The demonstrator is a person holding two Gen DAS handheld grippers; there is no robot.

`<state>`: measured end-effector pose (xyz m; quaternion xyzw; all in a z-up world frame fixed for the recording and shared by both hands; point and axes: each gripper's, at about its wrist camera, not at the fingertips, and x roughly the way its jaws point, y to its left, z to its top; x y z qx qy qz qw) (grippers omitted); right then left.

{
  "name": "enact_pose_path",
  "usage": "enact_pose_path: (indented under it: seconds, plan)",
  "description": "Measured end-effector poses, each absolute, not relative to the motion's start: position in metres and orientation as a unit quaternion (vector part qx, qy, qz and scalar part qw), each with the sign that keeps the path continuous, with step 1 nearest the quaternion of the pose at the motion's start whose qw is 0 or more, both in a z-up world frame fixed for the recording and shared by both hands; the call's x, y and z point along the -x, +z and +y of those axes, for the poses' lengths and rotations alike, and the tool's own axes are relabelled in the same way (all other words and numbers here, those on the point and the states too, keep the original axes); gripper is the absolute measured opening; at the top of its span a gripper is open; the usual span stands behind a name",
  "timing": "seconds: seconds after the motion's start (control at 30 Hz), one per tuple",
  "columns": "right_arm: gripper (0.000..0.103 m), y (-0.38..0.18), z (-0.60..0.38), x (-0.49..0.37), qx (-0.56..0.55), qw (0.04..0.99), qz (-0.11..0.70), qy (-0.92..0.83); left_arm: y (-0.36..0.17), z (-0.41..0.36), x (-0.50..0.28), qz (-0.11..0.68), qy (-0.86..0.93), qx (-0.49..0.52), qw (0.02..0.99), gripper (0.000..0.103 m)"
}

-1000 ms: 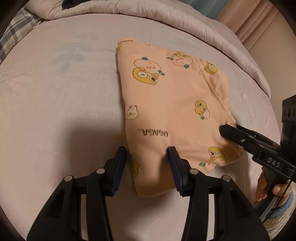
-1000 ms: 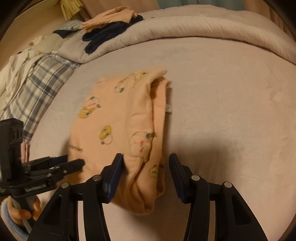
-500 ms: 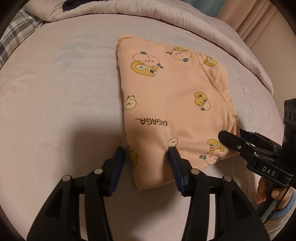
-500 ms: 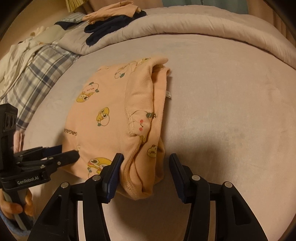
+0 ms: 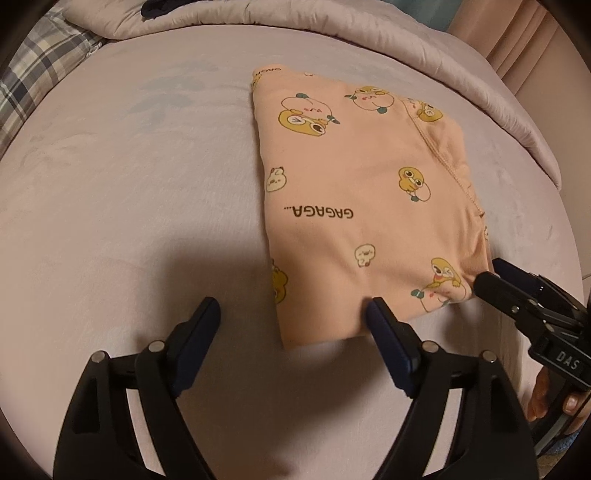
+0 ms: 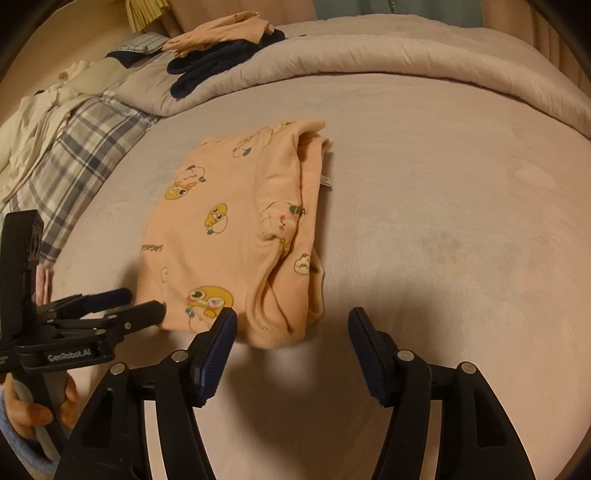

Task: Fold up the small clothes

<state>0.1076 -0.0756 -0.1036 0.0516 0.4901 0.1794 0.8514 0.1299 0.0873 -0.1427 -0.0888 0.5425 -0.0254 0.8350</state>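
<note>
Now we see the folded peach garment (image 5: 354, 206) lying flat on the bed (image 5: 129, 192); both the left tongs (image 5: 291, 314) and right tongs (image 6: 291, 325) have just been opening and stand wide at its near edge, gripping nothing. Its inner layers stay hidden.

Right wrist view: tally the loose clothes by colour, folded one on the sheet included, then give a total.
Peach with cartoon print, folded on the sheet: 1
Peach, on the quilt at the back: 1
Navy, on the quilt: 1
Cream, heaped at the left edge: 1
Total: 4
</note>
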Motion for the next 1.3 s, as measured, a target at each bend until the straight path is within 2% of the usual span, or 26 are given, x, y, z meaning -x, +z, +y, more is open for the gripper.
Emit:
enact_pose_path:
  seconds: [0.17, 0.27, 0.3, 0.47, 0.57, 1.3]
  plan:
    - [0.076, -0.095, -0.078, -0.100, -0.053, 0.857, 0.478, 0.183, -0.130, 0.087, -0.123, 0.526, -0.021, 0.087, 0.846, 0.085]
    - [0.089, -0.088, -0.079, -0.094, -0.053, 0.863, 0.468, 0.184, -0.124, 0.085, -0.118, 0.520, -0.015, 0.087, 0.850, 0.101]
    - [0.092, -0.087, -0.080, -0.093, -0.054, 0.864, 0.466, 0.184, -0.121, 0.086, -0.116, 0.514, -0.008, 0.087, 0.853, 0.101]
    - [0.094, -0.080, -0.084, -0.083, -0.061, 0.870, 0.454, 0.184, -0.111, 0.086, -0.108, 0.499, 0.008, 0.093, 0.861, 0.101]
    - [0.100, -0.076, -0.085, -0.077, -0.057, 0.874, 0.447, 0.184, -0.104, 0.086, -0.103, 0.490, 0.013, 0.093, 0.867, 0.101]
    - [0.102, -0.040, -0.088, -0.034, -0.051, 0.900, 0.386, 0.197, -0.047, 0.091, -0.041, 0.431, 0.043, 0.103, 0.895, 0.102]
